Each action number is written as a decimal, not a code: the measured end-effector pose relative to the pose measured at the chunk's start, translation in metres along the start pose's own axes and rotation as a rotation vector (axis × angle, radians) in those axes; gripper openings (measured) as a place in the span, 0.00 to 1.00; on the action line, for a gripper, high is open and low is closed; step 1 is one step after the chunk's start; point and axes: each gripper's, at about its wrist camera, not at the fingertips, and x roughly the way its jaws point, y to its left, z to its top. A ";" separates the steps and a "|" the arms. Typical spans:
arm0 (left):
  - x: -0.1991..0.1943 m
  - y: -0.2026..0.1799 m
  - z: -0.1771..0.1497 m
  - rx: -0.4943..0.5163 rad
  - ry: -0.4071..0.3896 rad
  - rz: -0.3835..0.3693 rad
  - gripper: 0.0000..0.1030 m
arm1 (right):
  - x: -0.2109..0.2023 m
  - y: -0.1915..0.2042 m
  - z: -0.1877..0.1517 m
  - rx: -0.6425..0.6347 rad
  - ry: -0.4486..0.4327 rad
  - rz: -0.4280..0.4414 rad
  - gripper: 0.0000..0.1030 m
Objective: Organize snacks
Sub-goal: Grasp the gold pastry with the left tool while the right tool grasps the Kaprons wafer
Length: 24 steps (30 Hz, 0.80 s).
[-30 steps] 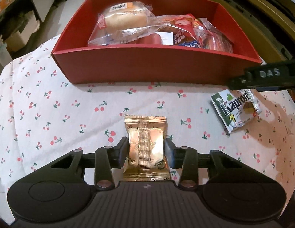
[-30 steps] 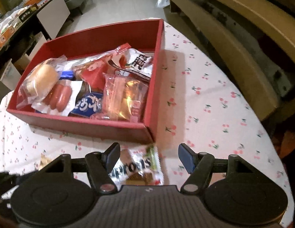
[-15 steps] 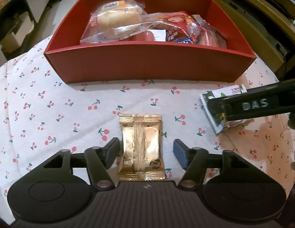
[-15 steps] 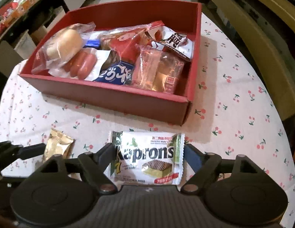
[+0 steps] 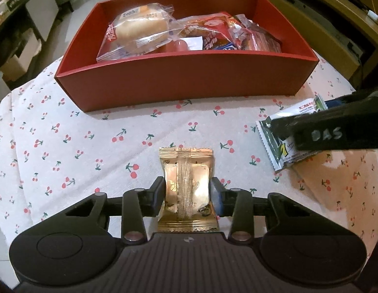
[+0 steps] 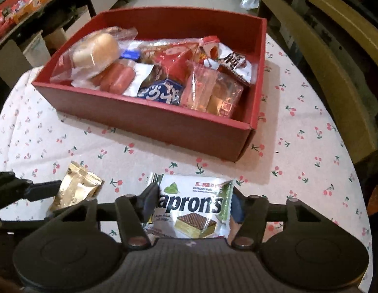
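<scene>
Before the red box (image 5: 179, 85): gold packet (image 5: 187, 190) in left gripper (image 5: 187, 191); wafer pack (image 6: 196, 210) in right gripper (image 6: 192, 205)

Tablecloth (image 5: 91, 146): white, scattered with small red cherries on green stems.
Box (image 5: 184, 83): deep red walls inside and out.
Gold packet (image 5: 186, 190): shiny gold foil with a ribbed centre seam and dark markings low down.
Wafer packet (image 6: 193, 210): white and green, black "Kaprons" lettering, a green leaf, a brown-and-cream wafer picture.
Bun bag (image 6: 94, 53): clear plastic with red print over a pale tan bun.
Sausages (image 6: 115, 78): pinkish red, in clear wrap.
Blue packet (image 6: 162, 92): dark blue with white characters.
Left gripper (image 5: 187, 193): black.
Right gripper (image 6: 191, 205): black, a blue pad on one finger.
</scene>
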 end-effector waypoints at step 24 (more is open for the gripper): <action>-0.007 0.015 -0.005 -0.005 0.008 -0.029 0.49 | -0.029 0.010 -0.054 -0.135 0.190 0.096 0.78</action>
